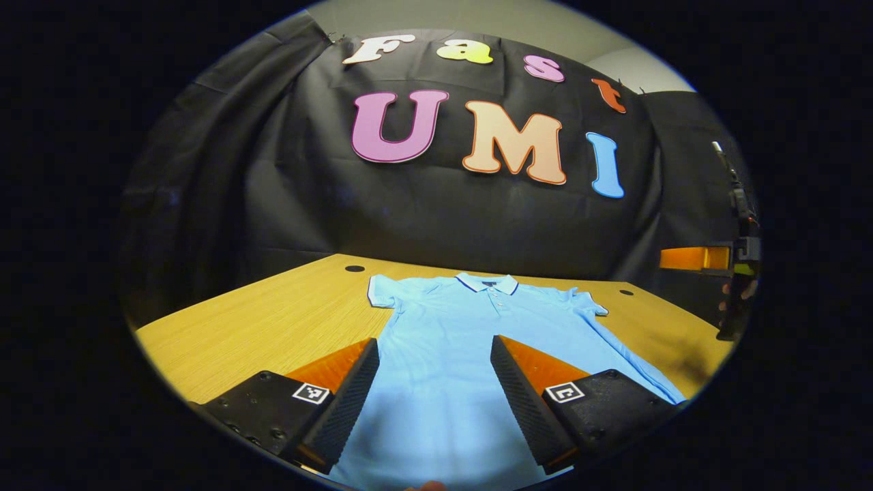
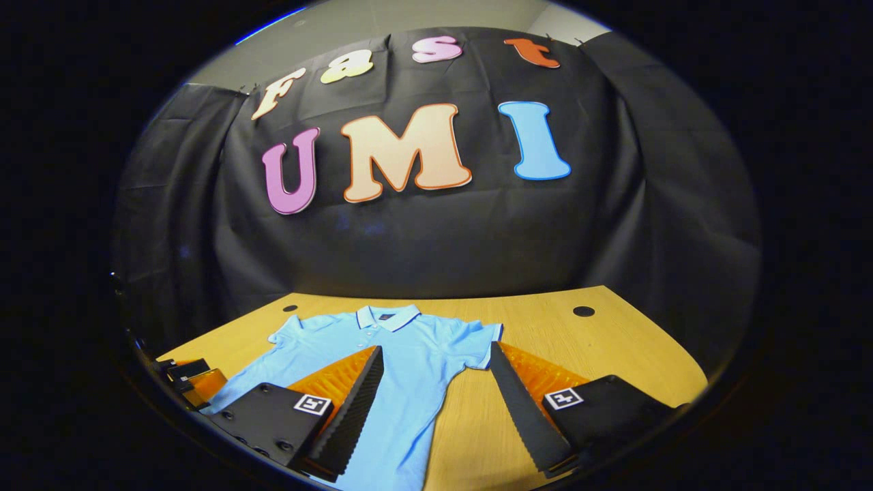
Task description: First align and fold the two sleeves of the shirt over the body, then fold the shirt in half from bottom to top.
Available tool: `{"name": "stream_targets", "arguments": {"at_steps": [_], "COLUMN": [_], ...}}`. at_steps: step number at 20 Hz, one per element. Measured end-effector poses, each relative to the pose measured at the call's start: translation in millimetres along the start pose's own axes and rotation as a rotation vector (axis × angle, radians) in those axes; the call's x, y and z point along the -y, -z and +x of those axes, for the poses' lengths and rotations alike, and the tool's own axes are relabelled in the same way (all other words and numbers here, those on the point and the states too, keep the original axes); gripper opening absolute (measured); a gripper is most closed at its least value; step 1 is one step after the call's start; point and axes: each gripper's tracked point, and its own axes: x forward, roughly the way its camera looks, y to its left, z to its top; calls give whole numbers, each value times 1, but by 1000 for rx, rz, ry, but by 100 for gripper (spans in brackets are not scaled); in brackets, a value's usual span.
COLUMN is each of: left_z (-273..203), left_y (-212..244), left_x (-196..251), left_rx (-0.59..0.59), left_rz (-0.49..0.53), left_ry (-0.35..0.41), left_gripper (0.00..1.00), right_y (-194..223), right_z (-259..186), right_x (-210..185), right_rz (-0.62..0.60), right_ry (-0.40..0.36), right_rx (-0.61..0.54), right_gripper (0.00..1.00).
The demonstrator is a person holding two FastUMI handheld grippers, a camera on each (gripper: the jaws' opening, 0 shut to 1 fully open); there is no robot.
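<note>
Left gripper view showed the shirt (image 1: 470,327) flat on the table (image 1: 273,327), collar away, its long axis running ahead of the left gripper (image 1: 434,389), which gaped empty. Right gripper (image 2: 436,402), also spread, probably sat nearer one sleeve (image 2: 481,344).

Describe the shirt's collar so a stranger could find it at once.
Start at the wooden table before the black cloth wall. A light blue polo shirt lies flat on it. The collar sits at the shirt's far edge, nearest the wall, between the sleeves: dark-trimmed, above a short buttoned placket.
</note>
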Motion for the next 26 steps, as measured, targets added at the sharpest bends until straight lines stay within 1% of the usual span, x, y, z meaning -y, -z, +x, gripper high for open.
{"name": "stream_targets", "arguments": {"at_steps": [3, 5, 6, 7, 9, 10, 12, 13, 14, 15, 17, 19, 23, 25, 26], "left_z": [0, -1, 0, 0, 1, 1, 1, 2, 1, 2, 2, 2, 3, 4, 3], "left_y": [-1, 0, 0, 0, 0, 0, 1, 1, 0, 1, 3, 2, 2, 3, 4], "left_x": [-1, -1, 0, 0, -1, 0, 0, 0, 0, 0, 1, 1, 1, 2, 1], "left_rx": [2, 0, 0, -1, -2, -4, -6, -5, -4, -6, -10, -11, -12, -17, -17], "left_rz": [1, 4, 6, 7, 5, 6, 11, 11, 11, 10, 12, 13, 13, 13, 13], "left_ry": [6, 7, 8, 8, 9, 9, 6, 6, 7, 7, 14, 16, 21, 20, 20], "left_gripper": [98, 98, 98, 98, 98, 99, 99, 98, 98, 98, 98, 99, 98, 98, 98], "right_y": [1, 4, 7, 12, 22, 26, 40, 49, 56, 62, 76, 86, 100, 104, 107], "right_z": [44, 71, 86, 99, 128, 142, 167, 177, 187, 194, 205, 212, 216, 216, 217], "right_x": [18, 22, 27, 31, 37, 41, 49, 51, 53, 55, 58, 62, 72, 76, 79], "right_rz": [-14, 10, 25, 36, 39, 32, 22, 23, 31, 38, 55, 64, 79, 75, 61], "right_ry": [32, 12, 17, 25, 40, 54, 87, 98, 107, 116, 129, 137, 153, 153, 156], "right_rx": [-68, -101, -127, -155, -202, -219, -258, -279, -296, -310, -334, -354, -385, -395, -398], "right_gripper": [98, 98, 98, 96, 97, 95, 95, 97, 95, 97, 95, 97, 97, 93, 88]}}
